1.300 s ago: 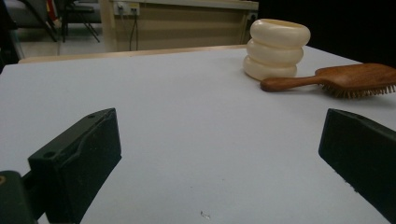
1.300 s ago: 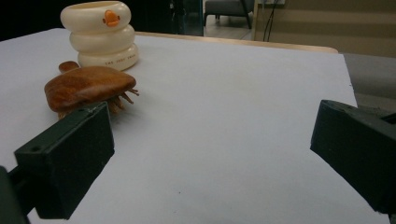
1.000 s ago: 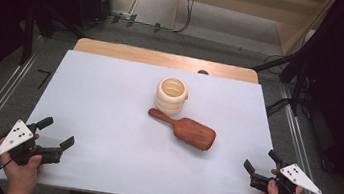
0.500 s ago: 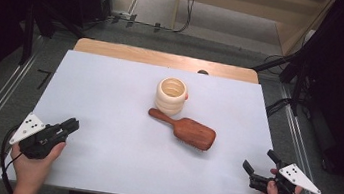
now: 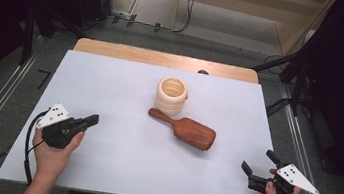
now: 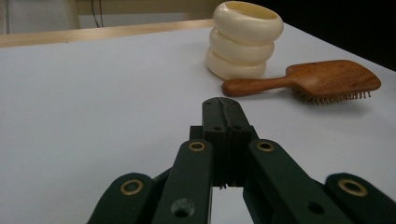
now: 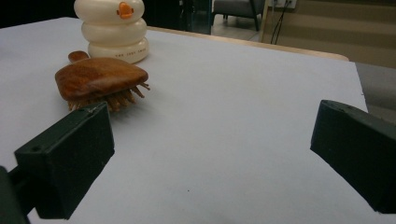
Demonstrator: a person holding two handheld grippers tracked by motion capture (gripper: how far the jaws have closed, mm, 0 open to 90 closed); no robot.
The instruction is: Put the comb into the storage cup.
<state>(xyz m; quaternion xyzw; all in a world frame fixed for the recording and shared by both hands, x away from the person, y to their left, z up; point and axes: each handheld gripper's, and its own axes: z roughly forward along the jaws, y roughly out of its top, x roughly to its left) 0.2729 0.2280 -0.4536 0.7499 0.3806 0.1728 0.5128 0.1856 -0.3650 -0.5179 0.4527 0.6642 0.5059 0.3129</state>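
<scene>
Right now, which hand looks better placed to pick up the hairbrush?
Probably the right. The right gripper is open, nearer the hairbrush, facing its head. The left gripper is shut and farther away.

four things on one counter
one wooden hairbrush [image 5: 187, 129], one cream ringed cup [image 5: 171, 96], two hand-held claws: left claw [image 5: 91, 119] and right claw [image 5: 256, 167], on one white counter [image 5: 111, 84].

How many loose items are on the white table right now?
2: a cream ringed cup at centre back, and a wooden hairbrush lying bristles-down just in front of it. Nothing seems hidden.
</scene>
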